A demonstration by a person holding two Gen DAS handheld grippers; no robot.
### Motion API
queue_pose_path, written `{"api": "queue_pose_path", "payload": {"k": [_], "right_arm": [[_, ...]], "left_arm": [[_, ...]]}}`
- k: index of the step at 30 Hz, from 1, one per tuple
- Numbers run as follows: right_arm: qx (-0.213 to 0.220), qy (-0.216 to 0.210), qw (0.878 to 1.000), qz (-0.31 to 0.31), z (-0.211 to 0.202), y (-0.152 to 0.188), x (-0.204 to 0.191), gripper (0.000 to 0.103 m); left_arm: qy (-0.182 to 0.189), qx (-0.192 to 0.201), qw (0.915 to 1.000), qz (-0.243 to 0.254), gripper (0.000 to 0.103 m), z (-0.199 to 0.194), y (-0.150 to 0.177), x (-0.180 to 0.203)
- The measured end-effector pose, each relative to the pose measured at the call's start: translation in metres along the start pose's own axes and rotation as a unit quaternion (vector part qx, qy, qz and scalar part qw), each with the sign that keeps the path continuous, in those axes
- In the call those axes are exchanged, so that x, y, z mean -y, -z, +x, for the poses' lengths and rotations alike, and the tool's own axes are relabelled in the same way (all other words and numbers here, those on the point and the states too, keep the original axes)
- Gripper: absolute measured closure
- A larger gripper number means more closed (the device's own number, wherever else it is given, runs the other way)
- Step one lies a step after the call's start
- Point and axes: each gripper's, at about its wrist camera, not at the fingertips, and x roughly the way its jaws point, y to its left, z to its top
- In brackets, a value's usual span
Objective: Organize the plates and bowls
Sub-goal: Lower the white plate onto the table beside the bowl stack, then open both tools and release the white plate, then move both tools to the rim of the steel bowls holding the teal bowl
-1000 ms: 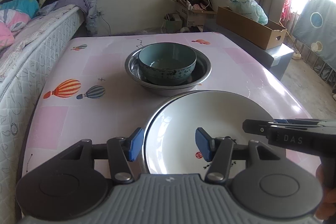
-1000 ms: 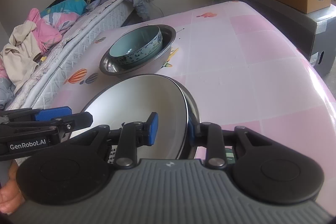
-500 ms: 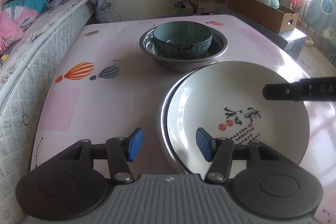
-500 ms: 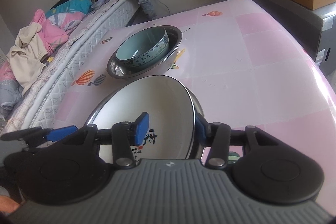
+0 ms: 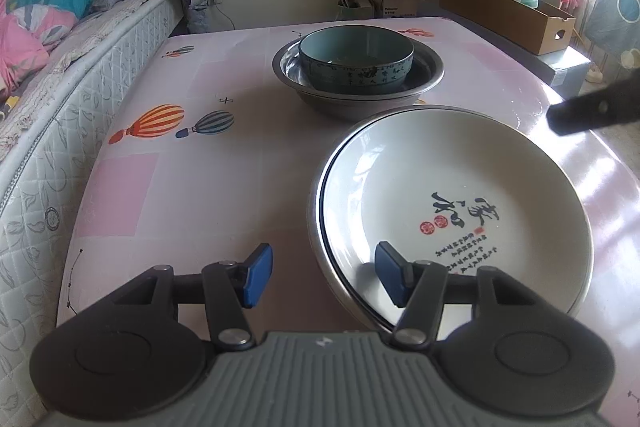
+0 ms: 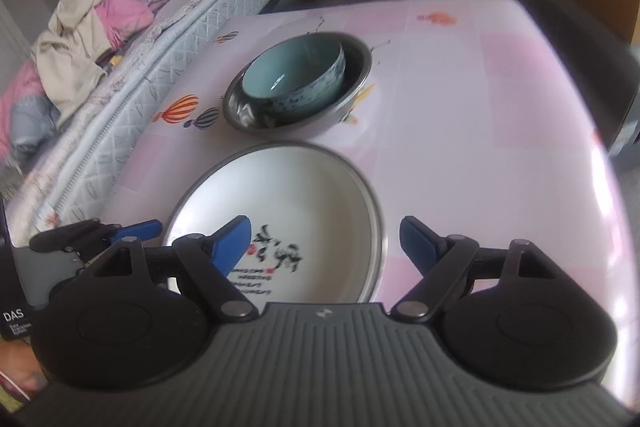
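Two stacks set | right tongs (image 6: 326,241) now open, plate (image 6: 296,211) released onto steel plate (image 6: 378,227) | left tongs (image 5: 322,277) open astride rim | bowl (image 5: 356,61) nested ahead | stacking appears complete.

Both the left hand-held gripper (image 5: 322,277) and right hand-held gripper (image 6: 326,241) seemingly gape wide, grasping nothing.

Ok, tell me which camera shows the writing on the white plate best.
The left wrist view. There the white plate fills the right half, sharp, with its black characters and red seals in full sight. In the right wrist view the plate is blurred, and the right gripper, jaws open, has one finger across part of the writing.
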Motion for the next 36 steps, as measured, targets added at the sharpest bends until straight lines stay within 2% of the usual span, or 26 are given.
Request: {"api": "queue_pose_path", "payload": {"k": [4, 6, 9, 14, 20, 25, 30, 36], "right_arm": [[0.028, 0.02, 0.999, -0.004, -0.023, -0.005, 0.008, 0.02], [0.046, 0.021, 0.999, 0.009, -0.031, 0.004, 0.013, 0.02], [0.063, 0.011, 0.997, 0.032, -0.034, 0.026, 0.018, 0.02], [0.062, 0.002, 0.995, 0.079, -0.022, 0.07, 0.017, 0.02], [0.061, 0.001, 0.993, 0.104, -0.025, 0.103, 0.007, 0.02], [0.08, 0.025, 0.992, 0.09, -0.047, 0.105, -0.001, 0.013], [0.112, 0.058, 0.99, 0.068, -0.078, 0.098, -0.009, 0.001], [0.146, 0.123, 0.982, 0.007, -0.114, 0.083, -0.024, 0.001]], "left_arm": [[0.011, 0.004, 0.9998, -0.015, 0.046, -0.005, 0.002, -0.002], [0.021, 0.008, 0.9995, -0.022, 0.046, -0.009, 0.003, -0.003], [0.016, 0.006, 0.9997, -0.02, 0.044, -0.013, 0.001, -0.002], [0.003, 0.003, 0.9999, -0.011, 0.025, -0.025, -0.005, 0.0], [-0.019, 0.013, 0.9997, 0.001, 0.016, -0.045, -0.011, 0.006], [-0.016, 0.025, 0.9995, -0.006, 0.012, -0.066, -0.012, 0.008], [-0.025, 0.035, 0.9991, -0.007, 0.011, -0.084, -0.009, 0.007], [-0.031, 0.047, 0.9984, -0.011, 0.01, -0.1, -0.006, 0.001]]}}
